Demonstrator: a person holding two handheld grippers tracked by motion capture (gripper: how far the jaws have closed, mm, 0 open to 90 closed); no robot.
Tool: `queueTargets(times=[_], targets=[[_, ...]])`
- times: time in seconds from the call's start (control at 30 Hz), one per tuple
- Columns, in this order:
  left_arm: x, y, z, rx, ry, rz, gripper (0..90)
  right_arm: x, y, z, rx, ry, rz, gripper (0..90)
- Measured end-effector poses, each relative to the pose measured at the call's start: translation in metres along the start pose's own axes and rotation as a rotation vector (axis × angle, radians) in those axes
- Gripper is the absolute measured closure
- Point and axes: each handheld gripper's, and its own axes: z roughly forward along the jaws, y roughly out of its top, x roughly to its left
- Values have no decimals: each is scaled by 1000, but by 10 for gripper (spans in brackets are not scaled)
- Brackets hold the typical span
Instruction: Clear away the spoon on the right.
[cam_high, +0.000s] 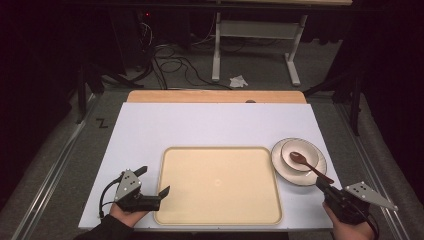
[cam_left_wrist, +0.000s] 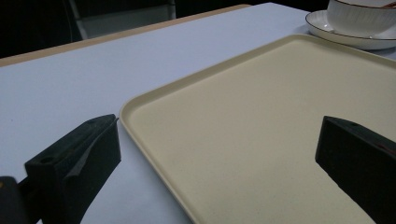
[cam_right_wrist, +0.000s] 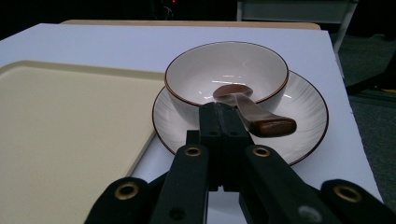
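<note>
A beige tray (cam_high: 218, 185) lies at the middle front of the white table. To its right stands a white plate (cam_high: 279, 162) carrying a white bowl (cam_high: 307, 149), and a brown spoon (cam_high: 309, 165) rests in the bowl with its handle pointing toward the front right. My left gripper (cam_high: 152, 181) is open at the tray's left edge; one jaw is over the tray (cam_left_wrist: 261, 116), the other over the table. My right gripper (cam_right_wrist: 223, 116) is shut just in front of the plate (cam_right_wrist: 308, 107), its tips beside the spoon (cam_right_wrist: 252, 114) handle, with nothing seen between them.
The white table top (cam_high: 200, 125) stretches bare behind the tray, ending in a wooden strip (cam_high: 215, 96). Beyond it, cables (cam_high: 172, 62) lie on the floor and a white desk frame (cam_high: 216, 50) stands there. The table's right edge runs close to the plate.
</note>
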Motion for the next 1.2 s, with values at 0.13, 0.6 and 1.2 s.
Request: queueTargets(times=[0.13,0.6,1.2], targets=[[0,0,0,1,0,0,7,8,2,-3,-5,39,-17,900],[1,-1,2,5,4,-5,7,16,40,-24,-127,13,-68,531],[1,0,-1,-1,9,-6,6,-6,17,0,42,-31,-44,375]])
